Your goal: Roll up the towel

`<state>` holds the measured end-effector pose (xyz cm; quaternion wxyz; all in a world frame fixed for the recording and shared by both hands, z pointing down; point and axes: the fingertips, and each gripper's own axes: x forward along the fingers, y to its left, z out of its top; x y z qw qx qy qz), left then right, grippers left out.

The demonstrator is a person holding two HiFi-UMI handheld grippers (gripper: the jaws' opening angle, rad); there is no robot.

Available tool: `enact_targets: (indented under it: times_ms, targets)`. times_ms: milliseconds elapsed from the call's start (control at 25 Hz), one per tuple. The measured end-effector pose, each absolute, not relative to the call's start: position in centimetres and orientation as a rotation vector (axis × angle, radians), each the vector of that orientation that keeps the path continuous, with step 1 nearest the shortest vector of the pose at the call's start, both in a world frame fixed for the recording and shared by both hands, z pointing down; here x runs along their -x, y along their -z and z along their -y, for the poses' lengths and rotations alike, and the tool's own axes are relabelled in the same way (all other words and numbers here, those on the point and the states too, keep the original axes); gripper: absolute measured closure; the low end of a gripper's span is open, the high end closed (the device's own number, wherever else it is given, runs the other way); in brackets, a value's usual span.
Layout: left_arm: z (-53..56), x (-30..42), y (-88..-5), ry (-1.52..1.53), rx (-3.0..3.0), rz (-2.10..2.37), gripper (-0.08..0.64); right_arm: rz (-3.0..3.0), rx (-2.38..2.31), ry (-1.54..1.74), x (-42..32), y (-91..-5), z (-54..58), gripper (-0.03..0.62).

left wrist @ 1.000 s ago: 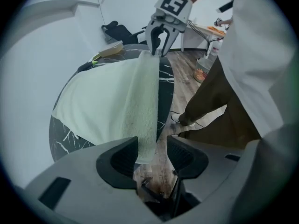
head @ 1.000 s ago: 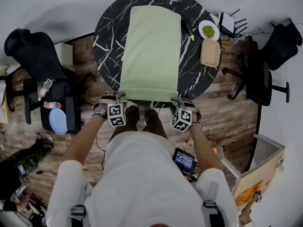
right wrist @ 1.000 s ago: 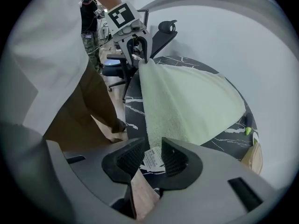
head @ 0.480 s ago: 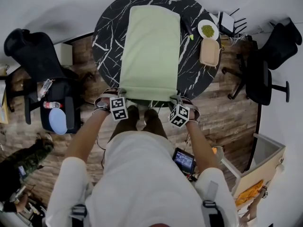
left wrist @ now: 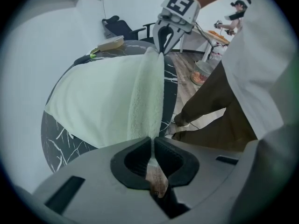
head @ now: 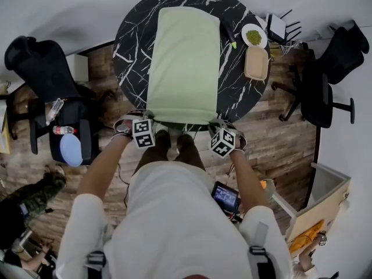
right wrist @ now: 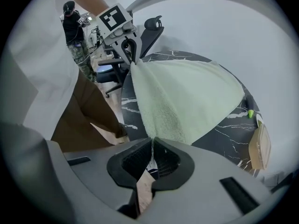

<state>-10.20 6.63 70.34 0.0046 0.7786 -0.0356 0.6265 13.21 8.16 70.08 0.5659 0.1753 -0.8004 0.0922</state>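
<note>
The towel point(head: 185, 63) lies flat on the round surface point(head: 131, 45), its long axis running near to far. The left hand-held gripper point(head: 147, 120) and the right hand-held gripper point(head: 216, 122) have just closed, each pinching one near corner. The towel's whole length lies beyond them, so the roll probably heads toward the far side.

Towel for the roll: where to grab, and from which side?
Take the towel by its two near corners, from the person's side, coming down steeply. It lies flat, running lengthwise away across the table, with its short near edge at the rim, so jaws can straddle it there. The left gripper and right gripper have just been closing and now pinch those corners.
</note>
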Motion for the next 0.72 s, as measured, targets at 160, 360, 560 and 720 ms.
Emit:
enact_targets:
  times_ms: [160,360,560,720]
  targets:
    - [-7.9,10.5,-69.7,-1.942,-2.447,0.092,0.54,1.898,-0.394,-0.24,-13.1,-69.4,-9.6,0.585]
    - [-10.9,10.9,-69.0,-1.949,-2.439,-0.03,0.54,1.903,-0.322,-0.303,-12.5,-68.8,-12.8,0.586]
    - [-13.9,11.3,-68.0,-1.942,-2.432,-0.17,0.54,1.923,-0.243,-0.352,-12.1,-67.3,-16.4,0.586]
    - [-12.3,11.2,-67.5,-1.954,-2.443,-0.146,0.54,1.96,-0.306,-0.407,-12.2,-66.0,-14.5,0.586]
